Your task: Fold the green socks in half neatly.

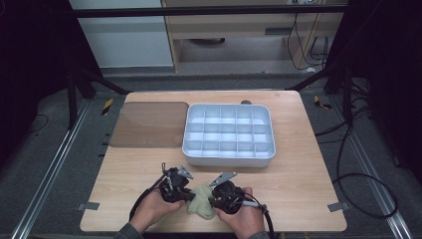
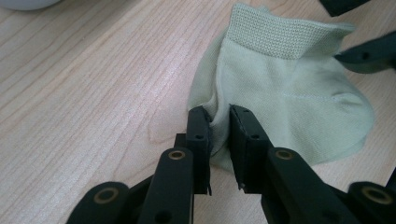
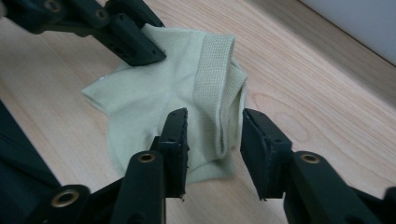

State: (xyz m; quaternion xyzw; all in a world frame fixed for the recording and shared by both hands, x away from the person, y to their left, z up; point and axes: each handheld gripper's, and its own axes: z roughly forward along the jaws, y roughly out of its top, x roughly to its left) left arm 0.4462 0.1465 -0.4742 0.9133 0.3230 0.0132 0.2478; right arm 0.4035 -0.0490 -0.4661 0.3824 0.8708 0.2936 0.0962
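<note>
High view: both grippers meet at one pale green sock (image 1: 201,203) near the table's (image 1: 298,189) front edge. Left gripper (image 2: 219,122) pinches a sock fold; right gripper (image 3: 213,133) straddles the cuff, jaws parted. One compartment tray (image 1: 228,134) sits behind.

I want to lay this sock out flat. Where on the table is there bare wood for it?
Bare wood runs along the table right of the right gripper, below the divided tray, and at the near left below the brown mat. It is crowded at the near edge's middle, where the left gripper pinches the sock.
</note>
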